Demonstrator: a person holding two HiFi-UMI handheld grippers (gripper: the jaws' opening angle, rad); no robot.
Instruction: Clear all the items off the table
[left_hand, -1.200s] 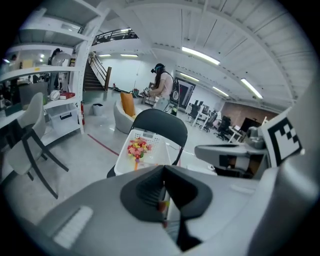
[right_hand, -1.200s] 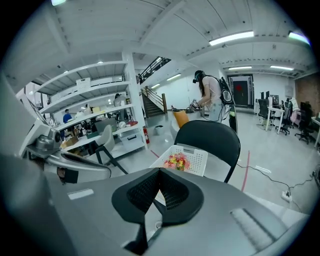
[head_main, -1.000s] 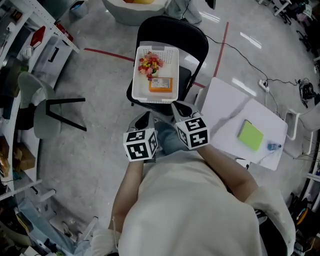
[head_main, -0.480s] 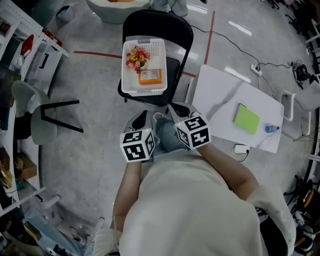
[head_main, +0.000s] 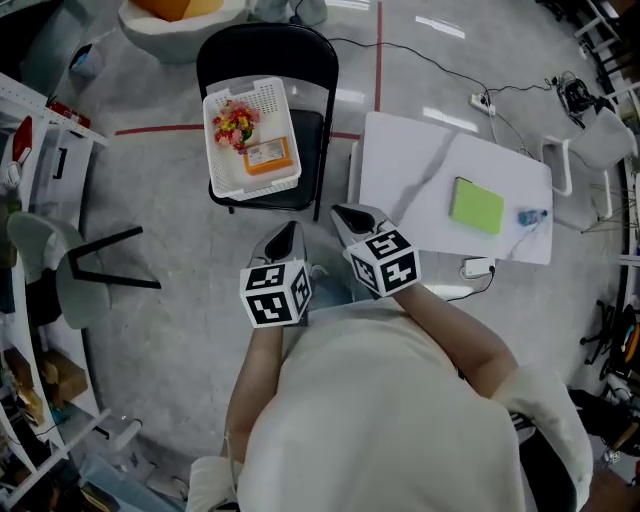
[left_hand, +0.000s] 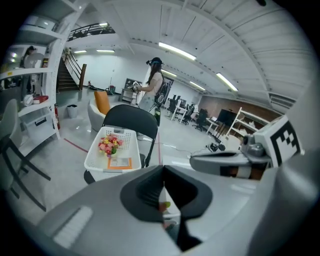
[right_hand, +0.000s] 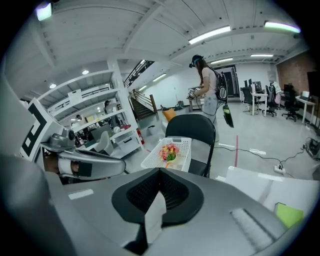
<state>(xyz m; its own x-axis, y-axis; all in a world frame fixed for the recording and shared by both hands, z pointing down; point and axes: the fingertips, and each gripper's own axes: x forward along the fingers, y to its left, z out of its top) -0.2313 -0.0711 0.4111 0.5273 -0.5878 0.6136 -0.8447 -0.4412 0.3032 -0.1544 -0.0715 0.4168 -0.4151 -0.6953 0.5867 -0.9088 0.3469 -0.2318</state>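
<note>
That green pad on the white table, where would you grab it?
Probably by one edge: the green pad lies flat and thin on the white table, leaving little to pinch from above. The right hand-held gripper is nearer; open it and come in low from the side.

Cream top (head_main: 390, 400); L gripper (head_main: 291, 229), R gripper (head_main: 339, 210): grey, b/w-marked

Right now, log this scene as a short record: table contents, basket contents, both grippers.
Table: white, right of the chair
On table: green pad; small blue item, too small to identify
Basket: white, on the black chair
In basket: flower bunch; orange-edged box
Left gripper: shut, holding nothing, over the floor
Right gripper: shut, holding nothing, beside the table's near corner
</note>
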